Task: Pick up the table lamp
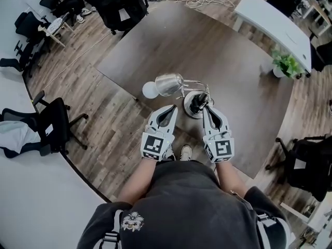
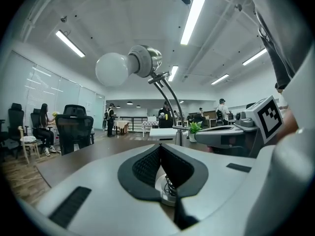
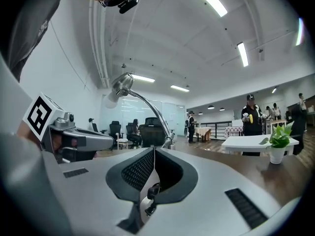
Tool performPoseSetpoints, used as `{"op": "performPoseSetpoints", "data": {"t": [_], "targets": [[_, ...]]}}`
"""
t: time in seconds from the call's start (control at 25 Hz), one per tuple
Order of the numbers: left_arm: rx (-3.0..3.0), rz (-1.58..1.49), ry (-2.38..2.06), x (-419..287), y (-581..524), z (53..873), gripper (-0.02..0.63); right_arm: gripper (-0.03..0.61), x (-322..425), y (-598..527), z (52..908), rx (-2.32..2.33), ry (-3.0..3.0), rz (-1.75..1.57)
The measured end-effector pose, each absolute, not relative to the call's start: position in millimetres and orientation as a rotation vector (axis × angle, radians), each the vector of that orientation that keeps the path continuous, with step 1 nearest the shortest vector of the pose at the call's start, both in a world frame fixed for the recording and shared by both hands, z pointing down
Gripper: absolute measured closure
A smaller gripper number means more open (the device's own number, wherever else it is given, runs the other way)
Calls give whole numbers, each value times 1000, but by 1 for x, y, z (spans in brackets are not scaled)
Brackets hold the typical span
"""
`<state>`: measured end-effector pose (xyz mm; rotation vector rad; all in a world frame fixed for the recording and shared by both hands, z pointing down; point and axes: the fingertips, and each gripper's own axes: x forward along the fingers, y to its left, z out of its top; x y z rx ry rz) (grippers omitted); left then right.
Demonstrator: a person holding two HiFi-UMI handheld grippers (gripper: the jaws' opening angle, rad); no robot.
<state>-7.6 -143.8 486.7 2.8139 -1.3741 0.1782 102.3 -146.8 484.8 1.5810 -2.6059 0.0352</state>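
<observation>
The table lamp stands on the brown table [image 1: 233,87] with a white bulb [image 1: 150,90], a chrome shade [image 1: 169,83], thin arched arms and a round base [image 1: 194,111]. My left gripper [image 1: 175,108] is shut, its tips just left of the base. The right gripper [image 1: 206,107] is shut too, with its tips over the base's right side. In the left gripper view the bulb [image 2: 112,69] hangs above the left gripper [image 2: 160,146], and the base shows through the gap behind the tips. In the right gripper view the lamp head [image 3: 120,87] arches over the right gripper [image 3: 153,149].
Black office chairs stand to the left [image 1: 52,123], at the back [image 1: 122,4] and at the right [image 1: 306,165]. A white table [image 1: 272,22] and a potted plant [image 1: 285,64] lie beyond the brown table. Several people stand far off in the room [image 3: 251,112].
</observation>
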Motion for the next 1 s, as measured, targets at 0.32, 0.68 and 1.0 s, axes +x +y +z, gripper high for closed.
{"op": "performPoseSetpoints", "data": {"t": [0.32,0.68,1.0], "targets": [[2796,168,-1362,-10,-151,497,606,518,108,-159,511,1627,-2494,56],[2801,192,-1334,-16,-155,503,606,378,103,-192,531,1676,-2463,66],[2802,182,-1311,-18,-161,504,606,377,96,-215,524,1715,-2467,52]]}}
